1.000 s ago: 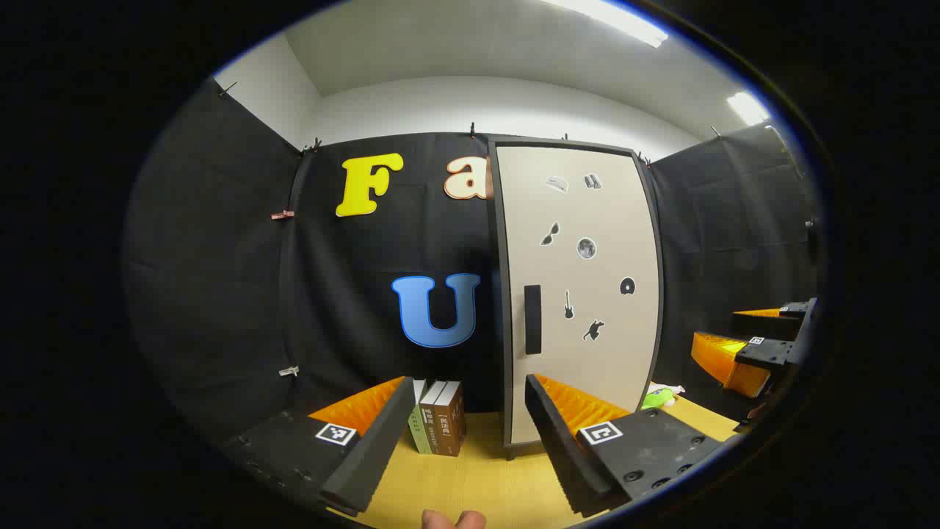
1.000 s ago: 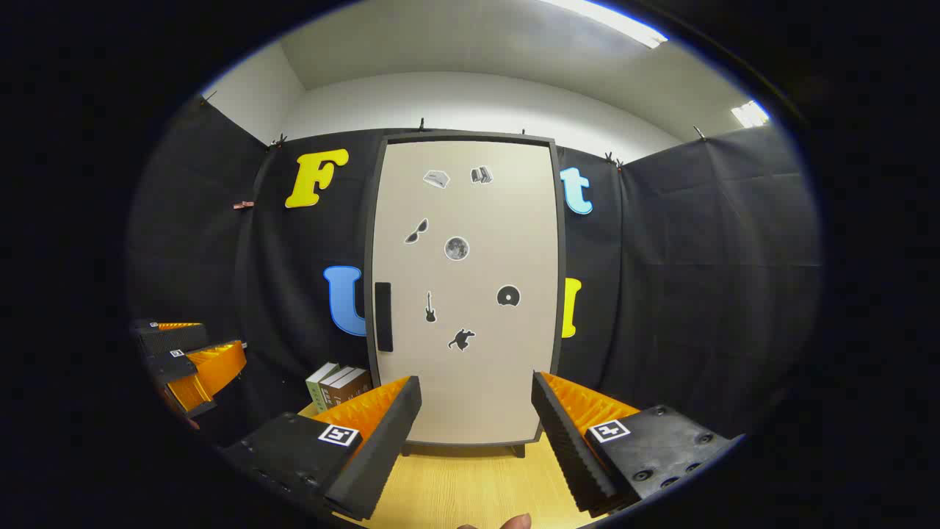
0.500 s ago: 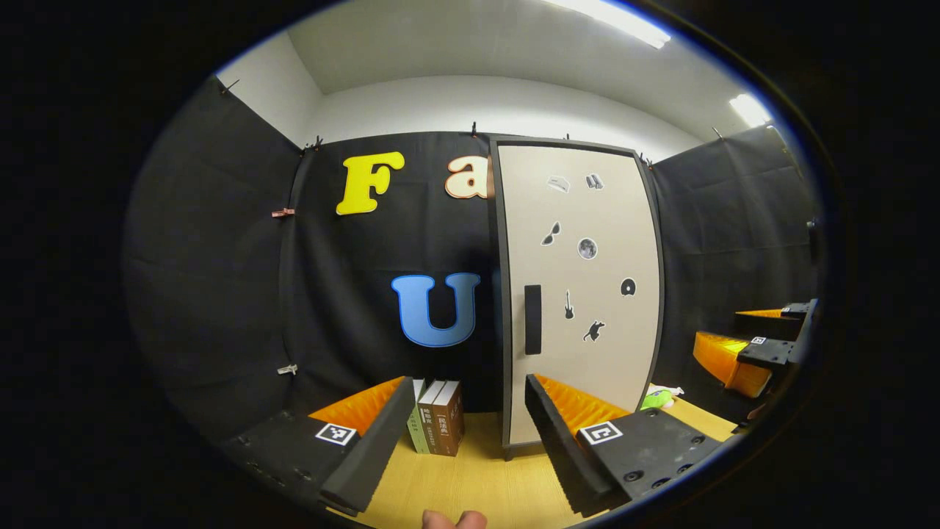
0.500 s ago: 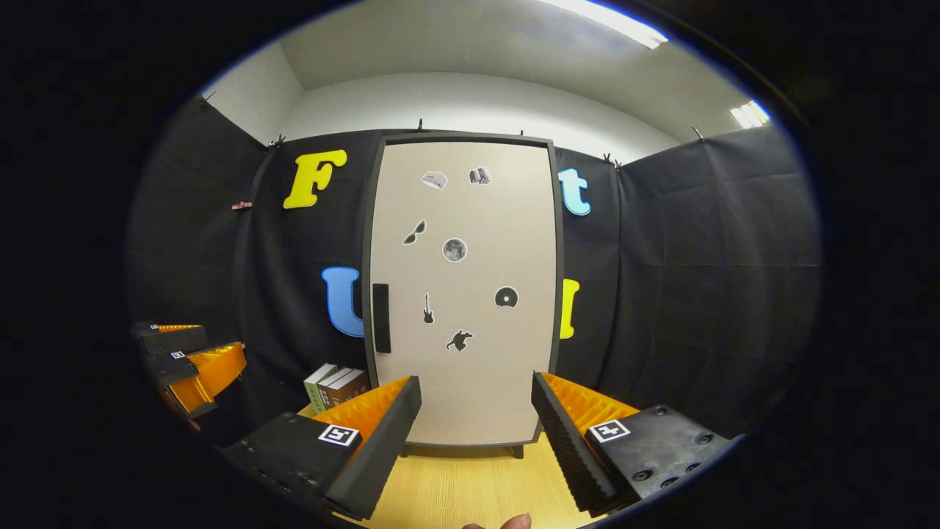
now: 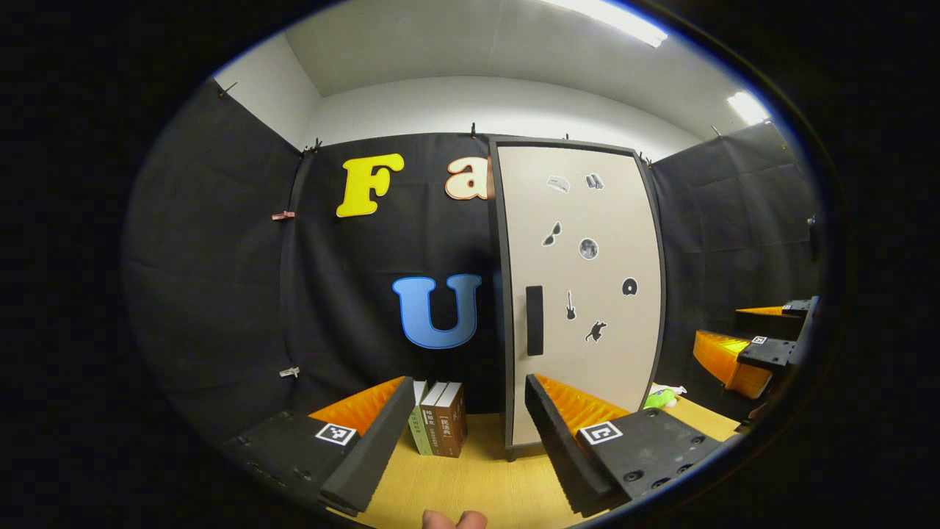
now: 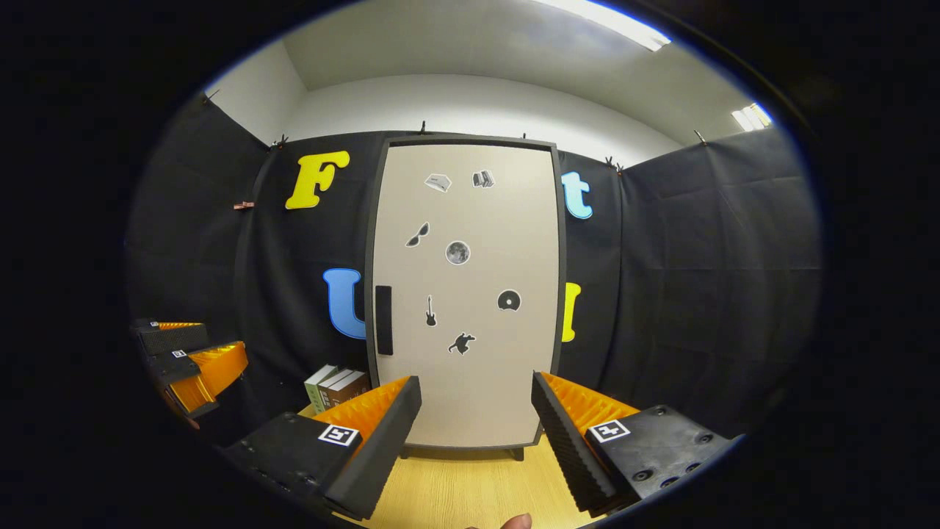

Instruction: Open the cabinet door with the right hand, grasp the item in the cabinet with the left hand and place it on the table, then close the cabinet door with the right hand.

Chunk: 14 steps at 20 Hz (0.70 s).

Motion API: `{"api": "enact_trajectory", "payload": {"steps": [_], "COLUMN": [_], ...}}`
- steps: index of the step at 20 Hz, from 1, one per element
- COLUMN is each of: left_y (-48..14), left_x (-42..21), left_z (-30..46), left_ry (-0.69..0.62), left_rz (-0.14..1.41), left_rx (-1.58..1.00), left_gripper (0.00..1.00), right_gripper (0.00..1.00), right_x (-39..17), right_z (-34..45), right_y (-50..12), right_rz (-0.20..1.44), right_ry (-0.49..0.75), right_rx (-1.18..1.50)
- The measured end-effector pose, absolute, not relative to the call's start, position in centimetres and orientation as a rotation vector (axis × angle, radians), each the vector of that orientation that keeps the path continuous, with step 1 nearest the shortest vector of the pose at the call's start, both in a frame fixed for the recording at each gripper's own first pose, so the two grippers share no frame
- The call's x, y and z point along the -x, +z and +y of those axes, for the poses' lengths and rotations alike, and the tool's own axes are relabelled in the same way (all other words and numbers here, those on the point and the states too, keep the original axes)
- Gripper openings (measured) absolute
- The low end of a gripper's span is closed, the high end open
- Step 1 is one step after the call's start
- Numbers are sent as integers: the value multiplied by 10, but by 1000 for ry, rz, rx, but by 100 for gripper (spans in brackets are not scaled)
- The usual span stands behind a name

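Tall beige cabinet door with dark frame (image 6: 466, 294): closed, flush in its frame, standing upright at the back of the light wooden table (image 6: 440, 496); long axis vertical, face turned toward both cameras. Small dark stickers are scattered over the panel. The item inside is hidden behind it.

Black vertical bar handle (image 6: 383, 320): set along the door's left edge, about mid-height, long axis vertical; also seen in the left gripper view (image 5: 534, 320).

Right gripper (image 6: 476, 433): fingers spread wide, holding nothing, squarely in front of the door's lower part and well apart from the handle. In the left gripper view it shows at the far right (image 5: 742, 353), likewise spread.

Left gripper (image 5: 470, 441): fingers spread wide, empty, aimed at the gap between the door's left edge and a row of three upright books in green and brown (image 5: 438, 419). Seen from the right gripper view at the far left (image 6: 194, 360).

Small green object (image 5: 659, 399): on the table to the right of the cabinet; kind cannot be told.

Change from a second ago: almost none; door remains shut, both grippers keep their places and spread.
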<state>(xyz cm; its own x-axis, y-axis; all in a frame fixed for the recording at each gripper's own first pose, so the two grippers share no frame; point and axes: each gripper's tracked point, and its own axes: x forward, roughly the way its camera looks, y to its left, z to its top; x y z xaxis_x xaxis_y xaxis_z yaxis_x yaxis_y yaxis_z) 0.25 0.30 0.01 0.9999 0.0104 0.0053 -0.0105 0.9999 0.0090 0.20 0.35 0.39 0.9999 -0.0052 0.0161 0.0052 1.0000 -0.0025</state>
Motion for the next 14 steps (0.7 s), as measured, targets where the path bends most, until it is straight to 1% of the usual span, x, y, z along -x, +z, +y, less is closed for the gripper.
{"api": "enact_trajectory", "payload": {"steps": [8,14], "left_y": [-2,-9], "left_x": [-2,4], "left_z": [13,30], "left_ry": [27,47], "left_rz": [-5,2], "left_rx": [-7,-2], "left_gripper": [95,95], "right_gripper": [97,97], "right_x": [-6,-34], "right_z": [18,52], "right_y": [0,8], "right_rz": [-1,-27], "right_ry": [25,91], "right_rx": [-4,-26]}}
